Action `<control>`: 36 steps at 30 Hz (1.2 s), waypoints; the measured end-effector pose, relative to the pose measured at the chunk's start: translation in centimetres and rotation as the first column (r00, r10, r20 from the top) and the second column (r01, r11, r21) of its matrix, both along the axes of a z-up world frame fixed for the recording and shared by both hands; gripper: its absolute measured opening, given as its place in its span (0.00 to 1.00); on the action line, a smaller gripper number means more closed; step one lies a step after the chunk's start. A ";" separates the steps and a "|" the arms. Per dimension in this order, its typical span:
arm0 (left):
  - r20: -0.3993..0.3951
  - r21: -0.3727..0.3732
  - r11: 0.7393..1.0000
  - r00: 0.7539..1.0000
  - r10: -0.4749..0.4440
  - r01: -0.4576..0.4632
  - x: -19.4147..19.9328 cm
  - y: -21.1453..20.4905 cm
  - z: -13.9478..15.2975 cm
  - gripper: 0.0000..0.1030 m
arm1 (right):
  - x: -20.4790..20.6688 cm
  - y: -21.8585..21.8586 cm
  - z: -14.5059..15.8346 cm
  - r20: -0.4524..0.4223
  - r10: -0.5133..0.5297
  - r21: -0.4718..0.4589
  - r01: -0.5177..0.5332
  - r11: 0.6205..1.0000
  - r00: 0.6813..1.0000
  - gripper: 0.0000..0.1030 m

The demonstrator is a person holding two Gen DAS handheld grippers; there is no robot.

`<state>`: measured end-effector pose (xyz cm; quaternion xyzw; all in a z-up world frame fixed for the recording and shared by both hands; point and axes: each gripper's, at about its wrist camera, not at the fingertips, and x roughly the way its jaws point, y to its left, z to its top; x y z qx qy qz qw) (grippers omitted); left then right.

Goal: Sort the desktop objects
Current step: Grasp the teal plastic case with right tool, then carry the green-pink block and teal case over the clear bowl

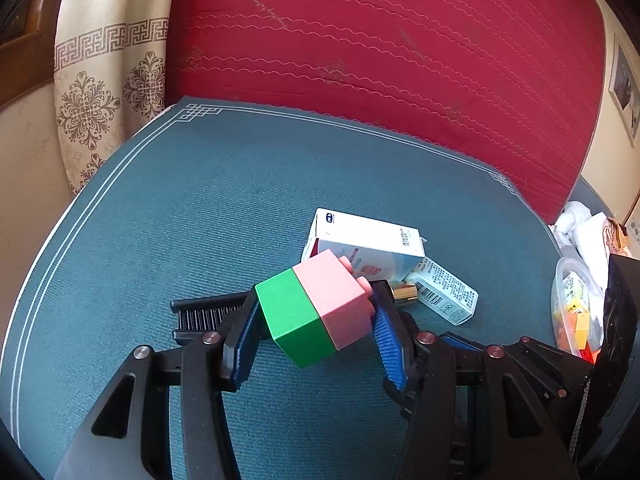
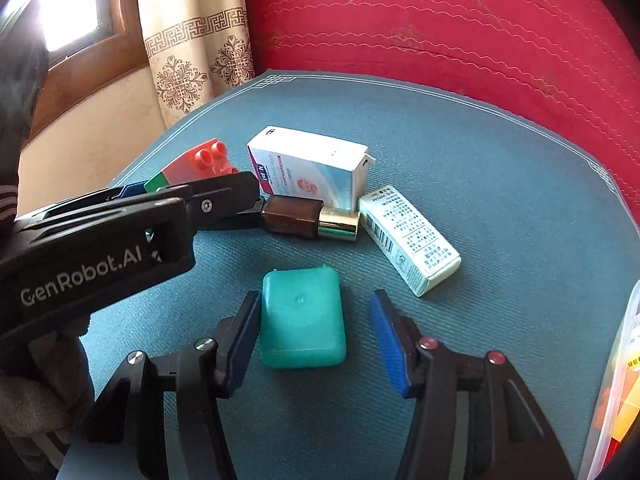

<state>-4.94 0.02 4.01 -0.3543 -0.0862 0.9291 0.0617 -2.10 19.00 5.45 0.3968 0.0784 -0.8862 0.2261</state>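
Left jaws clamp block (image 1: 316, 308); right jaws straddle teal case (image 2: 302, 318).

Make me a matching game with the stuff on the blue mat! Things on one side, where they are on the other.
Things:
1. green-and-pink block
2. teal case
3. brown bottle
4. comb

Places:
A. lying flat between the open right gripper fingers
B. lying beside the white boxes
C. on the mat behind the left finger
D. held by the left gripper

Pairs: 1-D, 2-A, 3-B, 4-C

Bottle (image 2: 310, 220) between two cartons (image 2: 308, 170)
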 end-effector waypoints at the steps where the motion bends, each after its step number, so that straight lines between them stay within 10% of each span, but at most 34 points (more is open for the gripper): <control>1: 0.001 -0.001 1.000 1.000 -0.001 0.001 0.1 0.1 0.0 0.54 | 0.0 0.0 0.0 -0.004 -0.007 0.005 0.007 1.000 1.000 0.49; 36: -0.063 -0.183 0.966 0.978 -0.197 0.183 4.5 8.9 1.2 0.54 | 7.7 9.4 1.9 -0.005 -0.259 -0.081 0.258 0.963 0.966 0.42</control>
